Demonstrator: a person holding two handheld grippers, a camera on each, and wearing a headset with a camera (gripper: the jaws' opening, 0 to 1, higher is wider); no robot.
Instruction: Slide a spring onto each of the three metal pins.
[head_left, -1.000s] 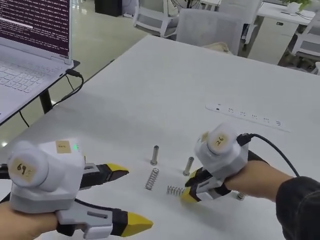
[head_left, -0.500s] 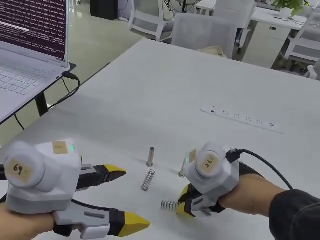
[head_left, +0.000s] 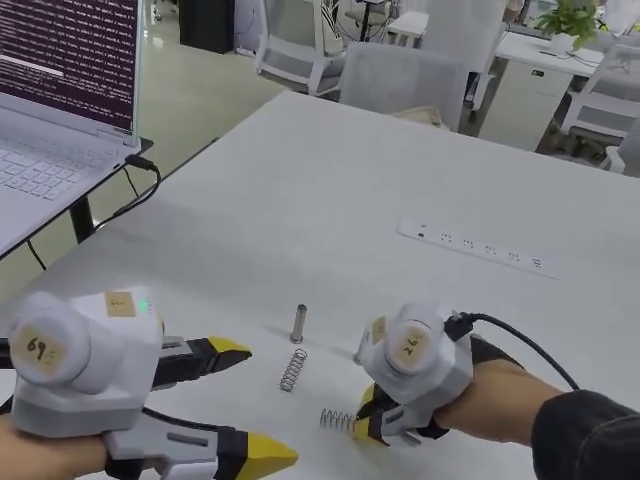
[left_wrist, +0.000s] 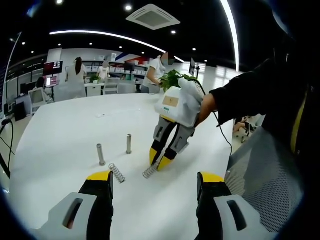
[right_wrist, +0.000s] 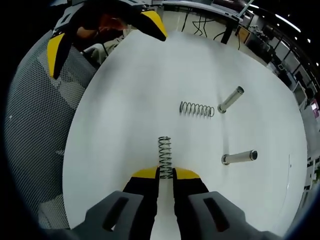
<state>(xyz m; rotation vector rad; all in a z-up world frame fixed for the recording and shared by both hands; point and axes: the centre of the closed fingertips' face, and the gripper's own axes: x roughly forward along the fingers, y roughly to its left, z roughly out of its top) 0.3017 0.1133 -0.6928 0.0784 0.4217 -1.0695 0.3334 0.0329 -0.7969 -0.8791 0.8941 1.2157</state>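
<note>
My right gripper (head_left: 366, 421) is shut on one end of a spring (head_left: 337, 420) low over the white table; that held spring (right_wrist: 165, 154) sticks straight out past the closed tips (right_wrist: 166, 173). A second spring (head_left: 292, 368) lies loose beside an upright metal pin (head_left: 298, 323). Another pin (head_left: 362, 349) stands half hidden behind the right gripper's body. The right gripper view has the loose spring (right_wrist: 196, 109) and two pins (right_wrist: 230, 99) (right_wrist: 239, 157). At the lower left my left gripper (head_left: 250, 402) is open and holds nothing; its view faces both pins (left_wrist: 100, 154) (left_wrist: 129, 143).
A white power strip (head_left: 480, 248) lies on the table (head_left: 330, 190) beyond the pins. An open laptop (head_left: 60, 110) sits on a stand off the left edge, its cable (head_left: 140, 190) hanging. Office chairs (head_left: 400, 80) stand at the far edge.
The right gripper, still shut on its spring, has drawn back a little toward me from the pins. The head camera has shifted. The left gripper stays open in place.
</note>
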